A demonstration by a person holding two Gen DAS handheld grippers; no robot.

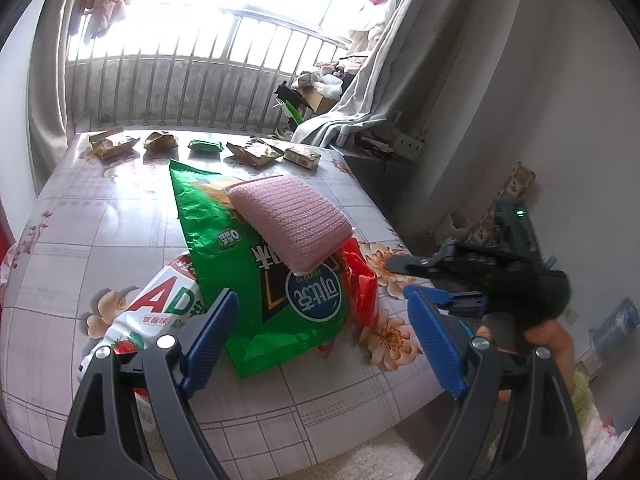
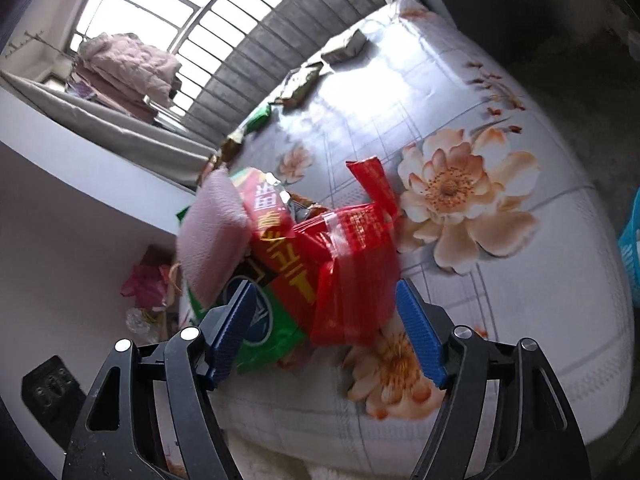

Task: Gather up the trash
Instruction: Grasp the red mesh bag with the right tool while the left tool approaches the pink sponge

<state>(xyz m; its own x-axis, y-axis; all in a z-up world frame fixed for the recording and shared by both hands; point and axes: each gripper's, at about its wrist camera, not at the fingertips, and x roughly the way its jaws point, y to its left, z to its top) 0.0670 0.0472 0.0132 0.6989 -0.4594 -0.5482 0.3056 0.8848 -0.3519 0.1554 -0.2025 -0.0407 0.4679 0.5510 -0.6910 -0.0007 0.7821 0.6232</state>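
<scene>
Pink sponge (image 1: pixel 291 222) on green bag (image 1: pixel 256 280) — both grippers (jaws apart) near

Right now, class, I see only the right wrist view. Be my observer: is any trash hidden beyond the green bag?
Observer: Yes. A white strawberry packet lies partly under the green bag, on its left side in the left wrist view.
Operator: And where are the left tongs?
Observer: The left tongs are open, and the green bag's near end shows between them.
</scene>
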